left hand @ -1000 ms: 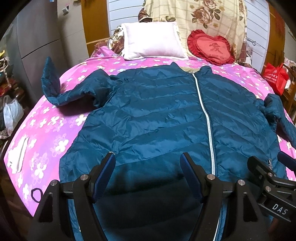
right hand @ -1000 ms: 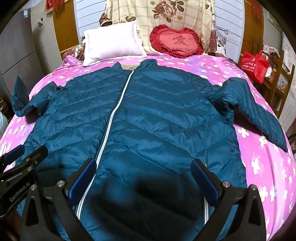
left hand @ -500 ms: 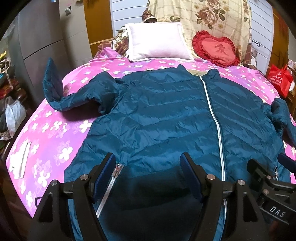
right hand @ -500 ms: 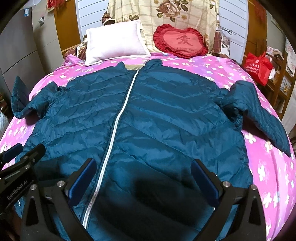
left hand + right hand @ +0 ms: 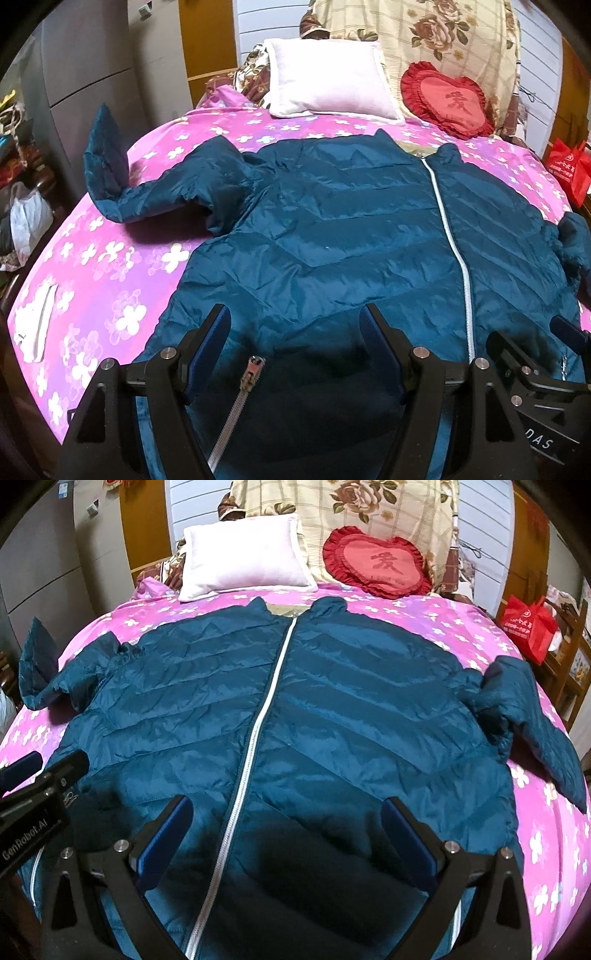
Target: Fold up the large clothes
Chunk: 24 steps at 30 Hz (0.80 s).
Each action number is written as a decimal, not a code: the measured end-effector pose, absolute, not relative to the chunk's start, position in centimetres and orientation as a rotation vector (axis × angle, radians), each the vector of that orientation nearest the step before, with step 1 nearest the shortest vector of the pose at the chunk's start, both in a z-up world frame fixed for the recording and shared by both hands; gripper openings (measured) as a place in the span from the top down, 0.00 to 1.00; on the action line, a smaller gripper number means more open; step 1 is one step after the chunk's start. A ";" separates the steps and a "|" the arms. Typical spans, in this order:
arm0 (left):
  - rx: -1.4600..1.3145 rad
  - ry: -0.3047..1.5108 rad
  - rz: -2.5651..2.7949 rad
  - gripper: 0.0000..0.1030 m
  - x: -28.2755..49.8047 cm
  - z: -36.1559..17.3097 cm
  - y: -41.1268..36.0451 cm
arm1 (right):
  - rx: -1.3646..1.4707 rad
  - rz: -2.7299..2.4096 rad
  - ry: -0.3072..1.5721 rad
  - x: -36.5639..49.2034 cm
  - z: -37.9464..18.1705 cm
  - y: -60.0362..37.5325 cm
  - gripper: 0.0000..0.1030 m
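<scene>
Jacket [image 5: 332, 709] flat on pink bedspread [image 5: 480, 635]

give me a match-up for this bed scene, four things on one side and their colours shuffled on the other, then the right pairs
Things:
1. jacket
2. heart cushion
3. pillow
4. bedspread

Colours:
A. pink with white flowers
B. red
C. dark teal
D. pale, near white

Pairs: 1-C, 2-B, 3-D, 4-A

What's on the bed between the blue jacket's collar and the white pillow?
Only bare pink flowered bedsheet lies between the jacket collar and the white pillow. Nothing else sits there; it shows in both wrist views.
</scene>
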State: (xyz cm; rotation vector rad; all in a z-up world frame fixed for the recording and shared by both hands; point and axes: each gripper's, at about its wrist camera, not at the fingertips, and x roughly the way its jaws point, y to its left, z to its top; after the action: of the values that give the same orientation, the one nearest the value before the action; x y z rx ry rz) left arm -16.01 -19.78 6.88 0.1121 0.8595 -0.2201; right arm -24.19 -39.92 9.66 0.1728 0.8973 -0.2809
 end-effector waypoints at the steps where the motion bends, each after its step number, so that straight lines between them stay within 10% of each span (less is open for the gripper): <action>1: 0.112 0.861 -0.219 0.51 -15.9 6.8 -19.7 | 0.171 -0.280 0.899 -24.0 9.5 -39.9 0.00; 24: 0.088 0.895 -0.153 0.51 -11.7 5.6 -16.7 | 0.149 -0.243 0.925 -19.4 7.7 -39.1 0.00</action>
State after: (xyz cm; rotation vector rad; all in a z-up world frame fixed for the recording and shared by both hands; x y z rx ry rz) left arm -11.70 -16.74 5.61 0.0883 0.8953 -0.1531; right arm -19.38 -39.12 7.68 0.1489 0.9247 -0.2431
